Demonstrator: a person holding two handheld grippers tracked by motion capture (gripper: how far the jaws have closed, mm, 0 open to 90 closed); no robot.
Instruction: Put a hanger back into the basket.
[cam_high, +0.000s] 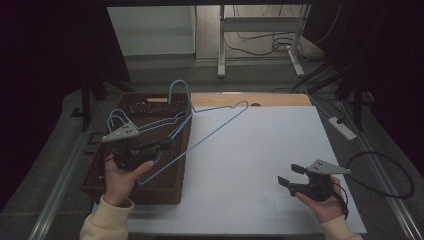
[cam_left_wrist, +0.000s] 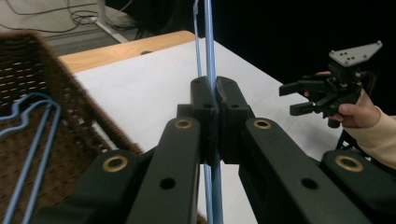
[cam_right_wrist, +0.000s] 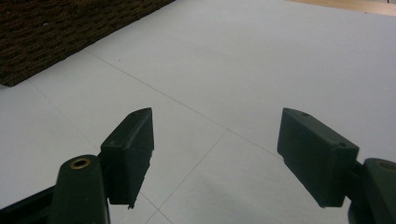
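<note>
Above basket (cam_high: 165, 192) at left, left gripper (cam_high: 167, 144) clamps blue wire hanger (cam_high: 212, 131): light, springy, slippery; grip straight bar, not hook. Right gripper (cam_high: 290, 175) rests agape near right, empty.

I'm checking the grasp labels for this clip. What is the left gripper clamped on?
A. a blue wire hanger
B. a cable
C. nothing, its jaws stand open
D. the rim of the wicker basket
A: in the left gripper view, the left gripper has its jaws pressed together on the blue wire hanger.
</note>
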